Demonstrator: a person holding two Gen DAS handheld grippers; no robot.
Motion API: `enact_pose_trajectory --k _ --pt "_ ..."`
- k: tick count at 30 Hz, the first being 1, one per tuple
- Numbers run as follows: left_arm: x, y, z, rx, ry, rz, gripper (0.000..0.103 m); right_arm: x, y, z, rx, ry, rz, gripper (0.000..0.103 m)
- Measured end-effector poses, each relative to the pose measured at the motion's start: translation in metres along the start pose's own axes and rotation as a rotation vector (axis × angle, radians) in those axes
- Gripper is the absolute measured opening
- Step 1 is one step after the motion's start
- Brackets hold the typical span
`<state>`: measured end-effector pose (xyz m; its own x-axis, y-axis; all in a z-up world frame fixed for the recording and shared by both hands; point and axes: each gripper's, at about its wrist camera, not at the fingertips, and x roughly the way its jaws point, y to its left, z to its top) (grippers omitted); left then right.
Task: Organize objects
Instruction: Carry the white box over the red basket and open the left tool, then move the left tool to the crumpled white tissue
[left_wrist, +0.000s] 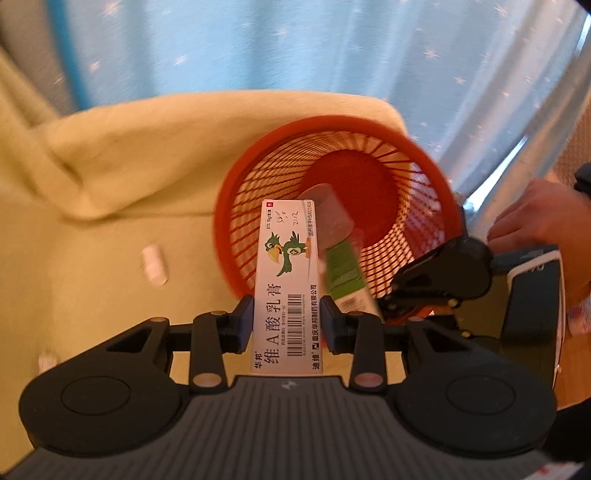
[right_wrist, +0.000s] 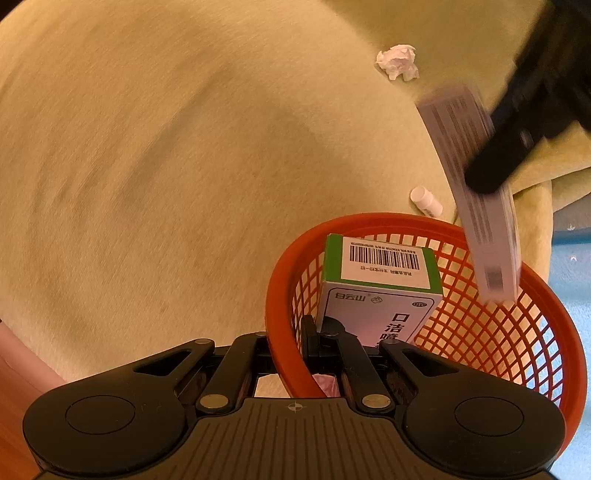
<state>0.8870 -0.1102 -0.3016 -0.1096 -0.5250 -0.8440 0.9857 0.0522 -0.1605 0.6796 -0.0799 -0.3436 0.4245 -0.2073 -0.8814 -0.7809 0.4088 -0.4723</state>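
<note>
Left wrist view: left gripper (left_wrist: 287, 317) clenched on a long white ointment box (left_wrist: 286, 280), blue pads pressed to both long sides near the barcode, box pointing forward with its far end over the near rim of the red mesh basket (left_wrist: 417, 155). Inside the basket, blurred, a green-edged carton (left_wrist: 345, 271) leaning against the near wall just right of the ointment box. Basket resting on a pale yellow blanket (left_wrist: 147, 155). Left of the basket, well apart, a small white bottle (left_wrist: 154, 265) lying on the blanket. Right of the basket, touching or nearly touching its rim, the black body of the right gripper (left_wrist: 443, 275), with a person's hand (left_wrist: 543, 225) behind it. Beyond the basket, a blue star-patterned curtain (left_wrist: 295, 48). None of this last part visible from the other camera.

Right wrist view: right gripper (right_wrist: 295, 345) clamped on the basket rim (right_wrist: 280, 295), one finger outside the wall, one inside. Just past the inner finger, the same carton (right_wrist: 380, 291) standing in the basket, sharp here, barcode on top. Over the far side of the basket, the ointment box (right_wrist: 476, 206) smeared by blur, held by the dark left gripper (right_wrist: 491, 173). Beyond the basket, near, the white bottle (right_wrist: 424, 201); farther off, a crumpled tissue (right_wrist: 398, 62), seen only from this side.
</note>
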Motion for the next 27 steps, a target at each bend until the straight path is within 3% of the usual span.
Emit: enact_pose_trajectory --k 7,9,12,27 --pt "0.017 -0.013 0.034 0.063 -0.011 -0.072 0.032 -0.002 -0.002 0.000 0.012 -0.005 -0.002 0.001" --pt "0.019 -0.018 0.042 0.062 -0.041 -0.128 0.033 -0.001 -0.003 -0.001 0.014 -0.007 -0.002 0.001" --pt "0.017 -0.020 0.049 0.046 -0.089 -0.149 0.039 -0.002 -0.004 -0.002 0.017 -0.009 0.001 0.001" --pt "-0.012 0.034 -0.005 -0.175 -0.077 0.010 0.039 -0.002 -0.003 0.002 0.021 -0.008 -0.001 0.001"
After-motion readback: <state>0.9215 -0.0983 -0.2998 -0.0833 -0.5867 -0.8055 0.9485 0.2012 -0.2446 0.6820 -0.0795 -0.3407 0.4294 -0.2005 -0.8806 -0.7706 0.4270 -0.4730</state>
